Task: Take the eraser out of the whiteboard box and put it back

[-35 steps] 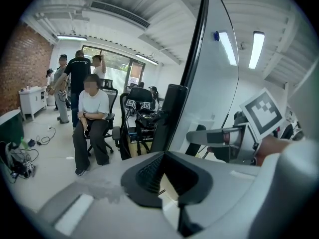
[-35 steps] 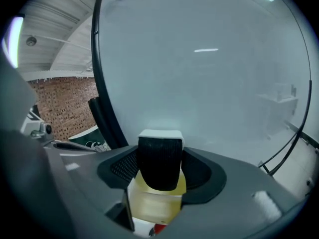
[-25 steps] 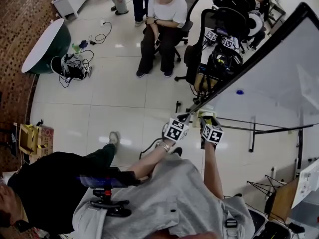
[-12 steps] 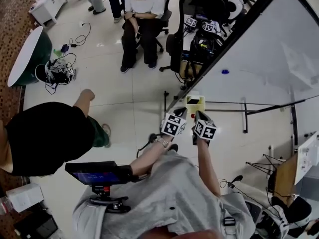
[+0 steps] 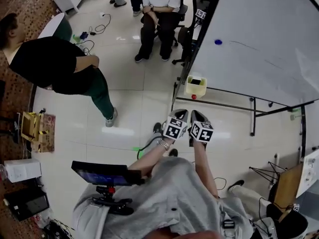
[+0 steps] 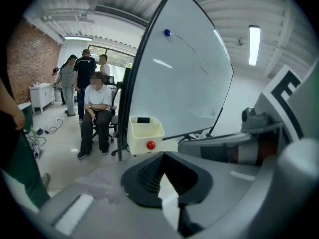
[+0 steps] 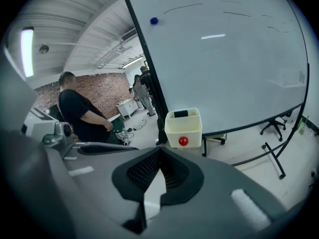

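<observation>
A cream whiteboard box (image 5: 196, 87) with a red knob hangs at the lower left corner of the whiteboard (image 5: 259, 39). The dark eraser (image 5: 195, 80) lies inside it. Both grippers hover over the floor, a good way short of the box. My left gripper (image 5: 182, 115) and right gripper (image 5: 195, 116) are side by side, each shut and holding nothing. In the left gripper view the box (image 6: 145, 132) and eraser (image 6: 143, 119) sit ahead of the shut left gripper (image 6: 162, 155). In the right gripper view the box (image 7: 183, 126) and eraser (image 7: 180, 113) lie beyond the right gripper (image 7: 160, 151).
A person in black (image 5: 60, 63) stands on the floor at the left, and another person (image 5: 159, 9) sits on a chair behind. The whiteboard's stand legs (image 5: 253, 117) spread across the floor at the right. A screen on a tripod (image 5: 107, 173) is near my body.
Both grippers have drawn back from the box, which now lies well ahead of them. The person in black has walked from the lower left to the upper left.
</observation>
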`<state>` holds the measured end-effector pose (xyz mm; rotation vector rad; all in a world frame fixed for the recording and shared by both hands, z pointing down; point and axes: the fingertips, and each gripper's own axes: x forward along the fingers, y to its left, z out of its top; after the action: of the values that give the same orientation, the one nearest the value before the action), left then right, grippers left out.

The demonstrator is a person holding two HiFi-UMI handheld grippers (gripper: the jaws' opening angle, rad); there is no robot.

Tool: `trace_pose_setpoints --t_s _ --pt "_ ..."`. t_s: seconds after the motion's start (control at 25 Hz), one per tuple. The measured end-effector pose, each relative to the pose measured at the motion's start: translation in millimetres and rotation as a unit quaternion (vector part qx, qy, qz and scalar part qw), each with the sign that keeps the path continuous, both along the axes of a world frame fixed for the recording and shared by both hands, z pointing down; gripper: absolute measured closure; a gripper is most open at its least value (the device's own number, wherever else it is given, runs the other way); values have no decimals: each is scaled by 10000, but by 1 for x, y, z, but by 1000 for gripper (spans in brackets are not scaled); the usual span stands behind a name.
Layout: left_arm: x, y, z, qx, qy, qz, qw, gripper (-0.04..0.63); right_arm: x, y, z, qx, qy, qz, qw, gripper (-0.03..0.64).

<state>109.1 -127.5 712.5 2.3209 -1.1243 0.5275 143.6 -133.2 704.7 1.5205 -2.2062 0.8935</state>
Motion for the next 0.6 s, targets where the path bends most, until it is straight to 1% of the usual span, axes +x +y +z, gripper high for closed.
trace_pose_setpoints --t_s 0.08,0.2,0.4,0.48,0.6 --pt "5 33 10 -24 -203 -37 9998 589 3 30 11 -134 -59 -104 9998 614" --pt "7 60 10 -63 -313 -87 9995 589 10 57 19 -265 -100 -173 9994 614" --pt "0 70 -8 78 -323 -110 9994 589 -4 69 -2 -24 -210 -360 9991 615" --pt "-5 73 -12 77 -262 -116 9996 589 -14 70 -11 53 -211 -439 9988 615" --pt "-18 67 -23 154 -186 -243 9994 589 -29 64 -23 176 -208 -557 9981 615"
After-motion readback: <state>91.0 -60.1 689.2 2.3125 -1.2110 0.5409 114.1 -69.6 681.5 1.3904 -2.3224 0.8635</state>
